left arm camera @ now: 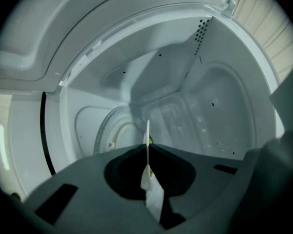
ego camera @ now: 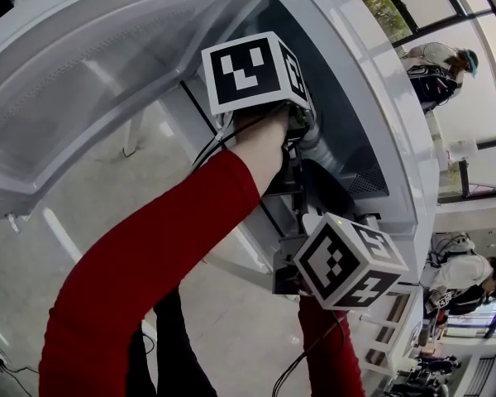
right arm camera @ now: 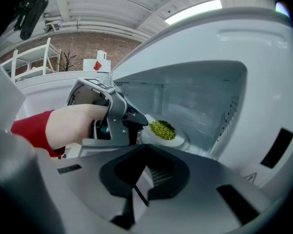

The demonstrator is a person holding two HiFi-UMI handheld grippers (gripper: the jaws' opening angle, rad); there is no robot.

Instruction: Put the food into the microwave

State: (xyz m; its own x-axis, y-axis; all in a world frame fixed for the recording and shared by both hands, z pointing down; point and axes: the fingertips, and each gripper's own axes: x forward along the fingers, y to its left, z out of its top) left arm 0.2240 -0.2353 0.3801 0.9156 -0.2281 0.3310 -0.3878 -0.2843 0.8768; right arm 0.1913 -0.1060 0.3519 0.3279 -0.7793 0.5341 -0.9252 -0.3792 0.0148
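The white microwave (ego camera: 380,114) stands with its door (ego camera: 107,81) swung open. A white plate (right arm camera: 179,140) carrying green food (right arm camera: 162,129) is inside the cavity, just past the opening. My left gripper (right arm camera: 139,126), held by a hand in a red sleeve, reaches into the cavity and is shut on the plate's near rim. In the left gripper view the plate (left arm camera: 152,191) shows edge-on between the closed jaws, with the cavity's back wall and the turntable hub (left arm camera: 110,144) beyond. My right gripper (right arm camera: 138,195) waits outside the opening, shut and empty. Its marker cube (ego camera: 348,260) sits below the left cube (ego camera: 252,71).
The open door overhangs the upper left of the head view. Pale floor (ego camera: 107,188) lies below it. Two people (ego camera: 441,66) (ego camera: 463,275) are by the windows at the right. A white shelf (right arm camera: 34,57) stands against a brick wall in the right gripper view.
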